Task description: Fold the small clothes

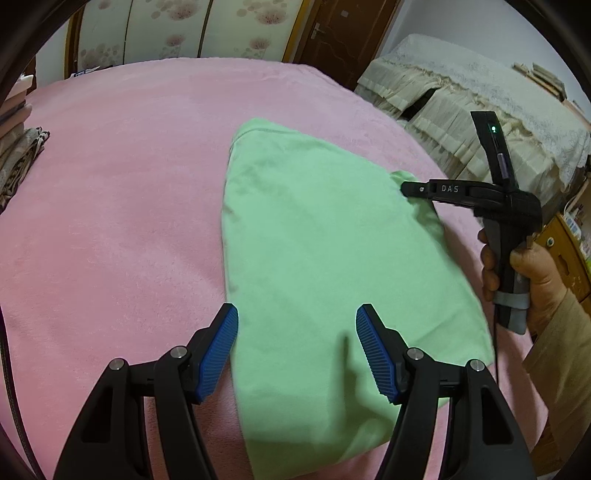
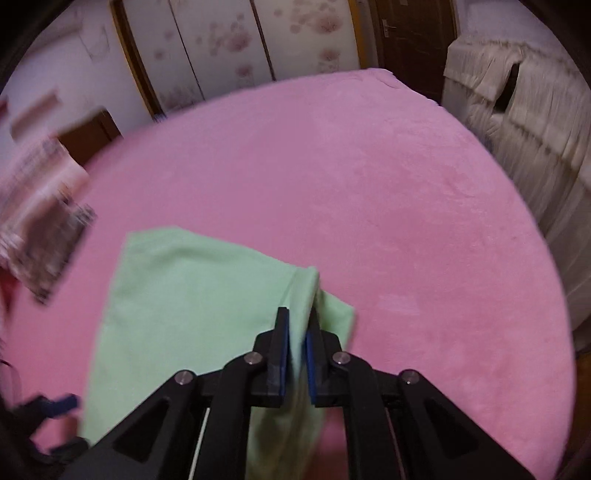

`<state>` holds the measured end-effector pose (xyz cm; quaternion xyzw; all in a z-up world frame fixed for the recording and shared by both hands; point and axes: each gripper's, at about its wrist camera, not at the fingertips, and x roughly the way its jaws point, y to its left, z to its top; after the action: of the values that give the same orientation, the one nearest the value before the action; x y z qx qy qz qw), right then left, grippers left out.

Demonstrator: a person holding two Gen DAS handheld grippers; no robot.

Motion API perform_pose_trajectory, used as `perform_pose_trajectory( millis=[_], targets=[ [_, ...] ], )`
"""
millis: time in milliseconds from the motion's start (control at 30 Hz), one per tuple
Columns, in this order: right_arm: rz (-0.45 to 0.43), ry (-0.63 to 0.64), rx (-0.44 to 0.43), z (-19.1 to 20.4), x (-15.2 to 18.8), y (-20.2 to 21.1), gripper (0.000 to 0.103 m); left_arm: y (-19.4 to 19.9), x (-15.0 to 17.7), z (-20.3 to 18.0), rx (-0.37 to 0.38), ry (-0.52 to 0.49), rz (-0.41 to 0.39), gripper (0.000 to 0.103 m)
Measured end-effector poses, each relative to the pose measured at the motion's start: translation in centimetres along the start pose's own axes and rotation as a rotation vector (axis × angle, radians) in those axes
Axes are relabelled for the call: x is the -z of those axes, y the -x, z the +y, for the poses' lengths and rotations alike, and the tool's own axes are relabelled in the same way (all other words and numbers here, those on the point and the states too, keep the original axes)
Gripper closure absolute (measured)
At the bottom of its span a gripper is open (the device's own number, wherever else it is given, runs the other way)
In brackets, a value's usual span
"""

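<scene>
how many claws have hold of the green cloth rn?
1. The right claw is shut on the green cloth, pinching a fold at its right edge. The left claw stands open above the cloth's near end, gripping nothing.

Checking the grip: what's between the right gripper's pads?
A pinched fold of the green garment sits between the right gripper pads, shown in the right wrist view.

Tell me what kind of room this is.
Most likely a home bedroom: a bed covered in a fuzzy pink blanket, floral-panelled wardrobe doors, a brown wooden door, and furniture under a cream frilled cover.
</scene>
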<state>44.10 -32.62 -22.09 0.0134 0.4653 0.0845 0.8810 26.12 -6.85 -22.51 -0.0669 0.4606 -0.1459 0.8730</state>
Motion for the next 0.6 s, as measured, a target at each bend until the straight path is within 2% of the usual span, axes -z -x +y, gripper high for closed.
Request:
perform_pose_trajectory(
  millis=[33, 100, 233, 267, 367, 433, 500, 600],
  targets=[
    [0.003, -0.022, 0.010, -0.5, 0.1, 0.0, 0.083, 0.0, 0.1, 0.2, -0.006, 0.000, 0.006, 0.038],
    [-0.025, -0.085, 0.012, -1.3, 0.2, 0.8, 0.076, 0.1, 0.3, 0.6, -0.009, 0.005, 0.005, 0.038],
    [-0.129, -0.186, -0.018, -2.5, 1.7, 4.4, 0.076, 0.9, 0.3, 1.5, -0.019, 0.021, -0.010, 0.038],
    [-0.146, -0.189, -0.050, -2.2, 2.3, 5.5, 0.076, 1.1, 0.3, 1.6, -0.018, 0.029, -0.014, 0.038],
    [-0.151, -0.173, -0.090, 0.1, 4.0, 7.3, 0.078, 1.6, 0.2, 1.4, -0.001, 0.041, -0.030, 0.038],
    [-0.133, -0.153, -0.120, 1.5, 5.7, 8.0, 0.086, 1.7, 0.3, 0.7, 0.008, 0.024, -0.032, 0.038],
    [-0.106, -0.143, -0.128, 2.8, 7.4, 7.9, 0.090, 1.6, 0.7, 0.1, 0.010, -0.003, -0.033, 0.038],
    [-0.056, -0.125, -0.059, 3.1, 10.3, 7.0, 0.094, 0.8, 1.6, -0.4, -0.021, -0.041, -0.006, 0.038]
  ],
)
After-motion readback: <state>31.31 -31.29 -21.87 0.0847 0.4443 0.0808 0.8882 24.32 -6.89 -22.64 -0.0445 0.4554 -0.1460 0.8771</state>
